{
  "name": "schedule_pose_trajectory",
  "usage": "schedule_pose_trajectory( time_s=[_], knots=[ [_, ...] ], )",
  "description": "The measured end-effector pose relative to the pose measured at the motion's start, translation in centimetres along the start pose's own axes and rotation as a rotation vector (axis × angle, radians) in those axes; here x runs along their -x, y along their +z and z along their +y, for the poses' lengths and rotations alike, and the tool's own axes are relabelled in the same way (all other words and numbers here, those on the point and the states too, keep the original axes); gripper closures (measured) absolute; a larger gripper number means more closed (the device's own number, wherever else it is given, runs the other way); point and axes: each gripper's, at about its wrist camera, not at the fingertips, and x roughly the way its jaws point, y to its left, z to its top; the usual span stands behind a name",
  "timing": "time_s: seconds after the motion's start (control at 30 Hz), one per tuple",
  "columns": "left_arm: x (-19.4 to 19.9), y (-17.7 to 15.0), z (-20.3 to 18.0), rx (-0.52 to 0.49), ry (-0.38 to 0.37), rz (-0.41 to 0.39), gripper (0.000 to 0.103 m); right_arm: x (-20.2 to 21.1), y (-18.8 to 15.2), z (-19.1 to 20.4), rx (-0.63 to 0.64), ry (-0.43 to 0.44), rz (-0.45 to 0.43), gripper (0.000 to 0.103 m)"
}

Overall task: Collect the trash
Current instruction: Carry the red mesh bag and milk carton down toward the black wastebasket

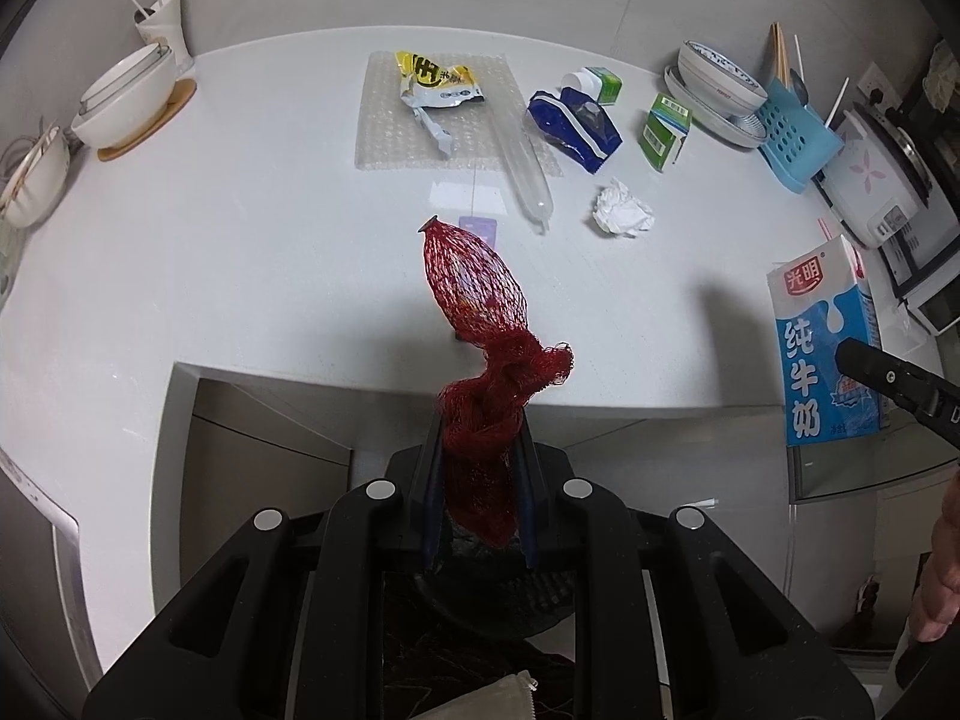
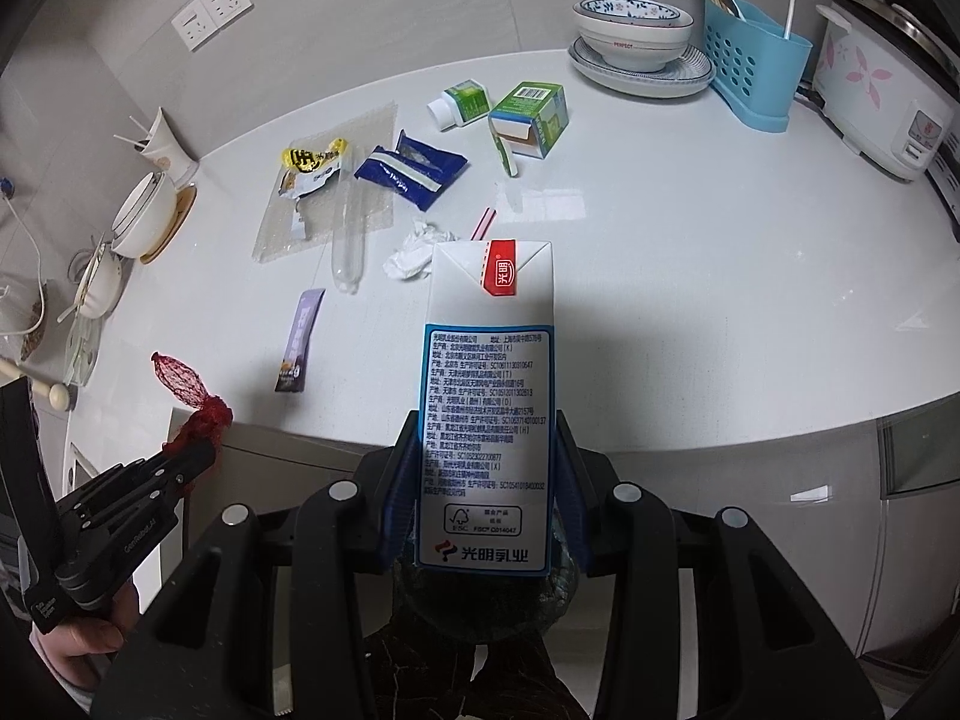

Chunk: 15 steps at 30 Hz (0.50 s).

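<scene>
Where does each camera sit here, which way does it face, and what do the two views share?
Left wrist: sits on the left hand-held gripper, looking forward along its fingers at the countertop; the fingers clamp a red mesh bag, and the person's right hand shows at the right edge.
Right wrist: sits on the right hand-held gripper, facing the same counter; it grips a milk carton, and the left hand appears lower left.
Shared: both held items, the crumpled tissue, yellow wrapper, blue packet and blue utensil holder.
</scene>
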Motion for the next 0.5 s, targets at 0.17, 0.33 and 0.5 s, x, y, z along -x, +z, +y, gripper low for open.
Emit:
schedule_pose_trajectory(
  time_s=[0.17,0.33,0.5],
  knots=[
    [0.1,-1.3,-0.6,-0.006,-0.011,-0.001,0.085,0.2,-1.4,0.1,0.019,0.002,0.003,0.064],
    [0.2,-2.6,-0.8,-0.011,-0.023,-0.004,0.085,0.4,-3.0,0.1,0.031,0.009,-0.006,0.064],
    [0.0,-4.1,-0.9,-0.021,-0.026,0.004,0.085,0.5,-4.4,0.2,0.048,0.022,-0.009,0.064]
  ],
)
